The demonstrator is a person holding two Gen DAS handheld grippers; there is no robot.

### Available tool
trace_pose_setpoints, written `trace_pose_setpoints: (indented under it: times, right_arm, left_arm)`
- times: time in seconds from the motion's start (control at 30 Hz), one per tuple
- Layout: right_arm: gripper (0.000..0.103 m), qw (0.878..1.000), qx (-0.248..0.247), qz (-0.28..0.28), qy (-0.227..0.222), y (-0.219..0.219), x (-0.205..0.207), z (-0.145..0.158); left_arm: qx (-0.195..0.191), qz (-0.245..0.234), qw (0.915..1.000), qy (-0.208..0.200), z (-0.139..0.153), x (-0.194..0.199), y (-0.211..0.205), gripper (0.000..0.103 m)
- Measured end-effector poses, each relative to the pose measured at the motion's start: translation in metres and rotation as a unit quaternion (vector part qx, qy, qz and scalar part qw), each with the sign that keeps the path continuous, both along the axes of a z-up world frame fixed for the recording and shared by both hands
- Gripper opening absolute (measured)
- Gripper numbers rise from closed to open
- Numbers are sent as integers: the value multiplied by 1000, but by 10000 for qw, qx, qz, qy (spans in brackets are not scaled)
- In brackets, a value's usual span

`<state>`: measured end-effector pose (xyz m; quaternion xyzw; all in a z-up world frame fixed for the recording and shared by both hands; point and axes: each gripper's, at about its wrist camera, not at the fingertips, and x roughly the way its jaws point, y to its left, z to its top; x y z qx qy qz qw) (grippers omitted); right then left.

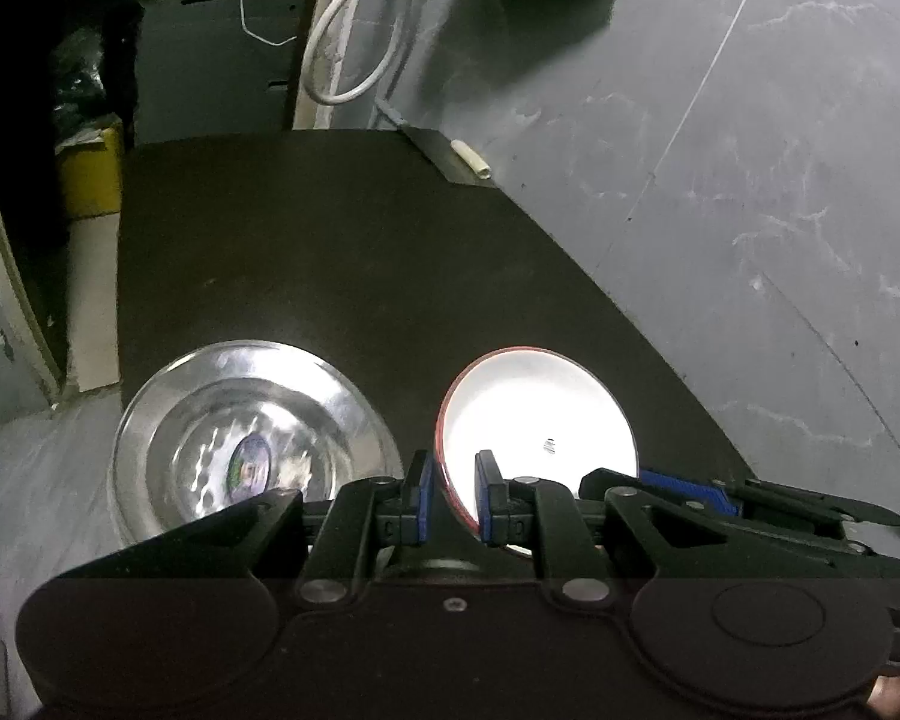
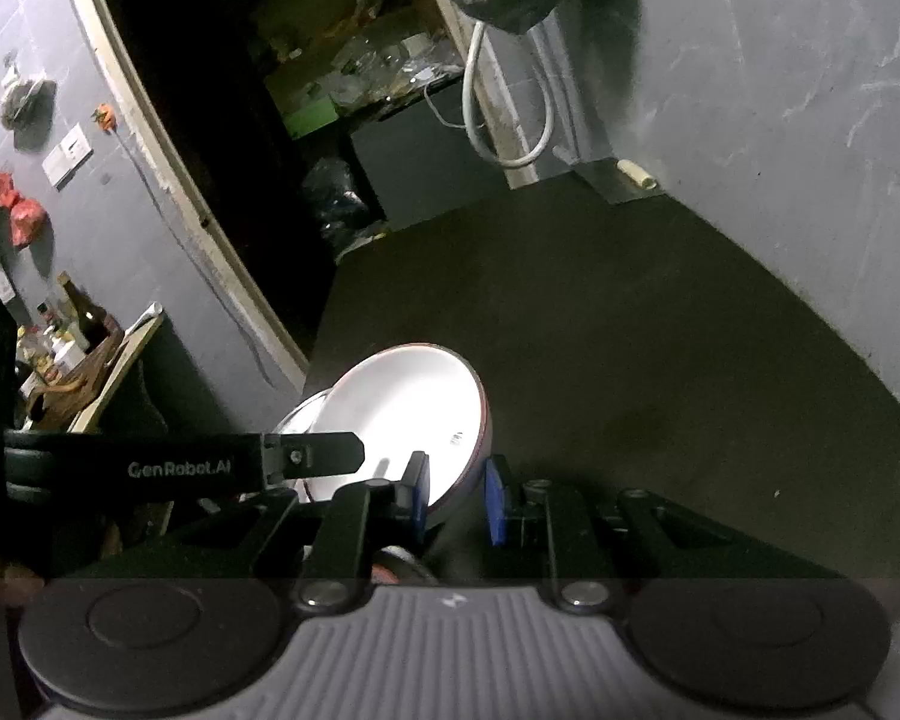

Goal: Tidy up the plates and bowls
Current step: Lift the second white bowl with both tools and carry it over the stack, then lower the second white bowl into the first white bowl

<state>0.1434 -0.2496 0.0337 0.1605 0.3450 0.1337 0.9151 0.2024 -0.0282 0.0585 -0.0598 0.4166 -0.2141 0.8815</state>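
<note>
Left gripper (image 1: 451, 495): blue pads narrowly apart, straddling the near rim of the white bowl (image 1: 540, 420); rim sits between them, apparently pinched, though contact on both pads not certain. Bowl extends straight ahead of the fingers.

Right gripper (image 2: 457, 498): pads similarly narrow, bowl's wall at the left pad, gap at the right pad; grip cannot be confirmed. Bowl lies ahead-left, tilted.

Steel plate (image 1: 252, 438) lies left of the left fingers, just beside the bowl, on the dark table (image 1: 330, 240). Judgement: bowl goes left onto plate; left gripper nearer.

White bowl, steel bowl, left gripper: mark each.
white bowl (image 1: 540, 414), left wrist view, inner floor
steel bowl (image 1: 222, 420), left wrist view, inner wall
left gripper (image 1: 452, 501), left wrist view, between fingertips
</note>
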Motion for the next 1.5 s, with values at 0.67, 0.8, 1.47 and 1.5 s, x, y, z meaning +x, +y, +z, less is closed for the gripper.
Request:
trace_pose_setpoints:
  times: [0.67, 0.8, 1.47, 1.5]
  right_arm:
    - [22, 9992, -74, 321, 213, 32, -22, -8]
    - [22, 9988, -71, 380, 285, 36, -22, -10]
    - [22, 9971, -96, 491, 566, 41, -31, -16]
    - [22, 9971, -97, 490, 575, 41, -32, -16]
  left_arm:
    - [66, 149, 9996, 212, -15, -30, 32, 15]
    - [69, 169, 9994, 294, -21, -34, 38, 15]
    - [24, 108, 9986, 512, -32, -38, 42, 15]
    - [28, 99, 9986, 516, -32, -38, 42, 15]
